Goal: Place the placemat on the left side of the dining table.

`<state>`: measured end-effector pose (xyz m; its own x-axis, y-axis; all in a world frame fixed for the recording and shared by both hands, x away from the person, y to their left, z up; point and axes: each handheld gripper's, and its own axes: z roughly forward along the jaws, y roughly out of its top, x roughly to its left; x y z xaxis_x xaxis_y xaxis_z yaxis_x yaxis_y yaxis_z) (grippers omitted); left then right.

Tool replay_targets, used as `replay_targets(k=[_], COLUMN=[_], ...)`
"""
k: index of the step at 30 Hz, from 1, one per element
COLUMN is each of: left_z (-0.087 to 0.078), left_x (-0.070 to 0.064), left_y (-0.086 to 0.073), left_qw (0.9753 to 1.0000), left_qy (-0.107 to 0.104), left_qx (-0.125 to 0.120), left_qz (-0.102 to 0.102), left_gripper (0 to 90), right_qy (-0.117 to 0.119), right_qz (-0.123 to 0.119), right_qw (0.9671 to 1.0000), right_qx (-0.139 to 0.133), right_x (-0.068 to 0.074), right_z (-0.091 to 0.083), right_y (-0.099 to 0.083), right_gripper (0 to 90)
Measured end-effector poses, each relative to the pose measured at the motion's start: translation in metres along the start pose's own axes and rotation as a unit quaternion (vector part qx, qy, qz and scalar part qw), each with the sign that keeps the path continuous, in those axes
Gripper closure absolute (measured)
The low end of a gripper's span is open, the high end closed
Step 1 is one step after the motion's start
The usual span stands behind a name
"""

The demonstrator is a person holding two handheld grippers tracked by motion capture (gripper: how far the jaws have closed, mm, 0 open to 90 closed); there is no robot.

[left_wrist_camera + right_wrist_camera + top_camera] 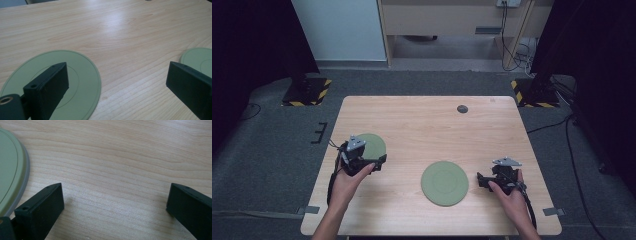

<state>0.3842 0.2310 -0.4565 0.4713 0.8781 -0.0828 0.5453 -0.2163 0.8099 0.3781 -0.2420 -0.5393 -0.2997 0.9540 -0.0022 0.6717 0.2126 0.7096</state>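
Lab: hazard-taped rig bases [306, 91], cables [515, 50]

Light wooden table [422, 125], pale grain, fills centre of high view. Two flat round green plates on it: one at left [374, 144], one lower centre [444, 183], well apart. Small dark disc [462, 108] near far edge, upper centre.
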Motion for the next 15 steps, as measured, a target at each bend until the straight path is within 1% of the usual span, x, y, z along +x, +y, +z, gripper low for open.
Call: replay_targets(k=[4, 15], left_z=[0.002, 0.009], left_x=[-0.006, -0.020], left_y=[-0.002, -0.009], left_qw=[1.0000, 0.9995], left_qy=[-0.006, -0.020], left_qx=[0.000, 0.011], left_qz=[0.004, 0.021], left_gripper=[3.7, 3.7], right_qy=[0.000, 0.000], right_qz=[0.000, 0.000], right_qw=[1.0000, 1.0000], right_qx=[0.000, 0.000], right_x=[0.000, 0.000], right_z=[0.000, 0.000], right_y=[0.000, 0.000], right_gripper=[1.5, 1.5])
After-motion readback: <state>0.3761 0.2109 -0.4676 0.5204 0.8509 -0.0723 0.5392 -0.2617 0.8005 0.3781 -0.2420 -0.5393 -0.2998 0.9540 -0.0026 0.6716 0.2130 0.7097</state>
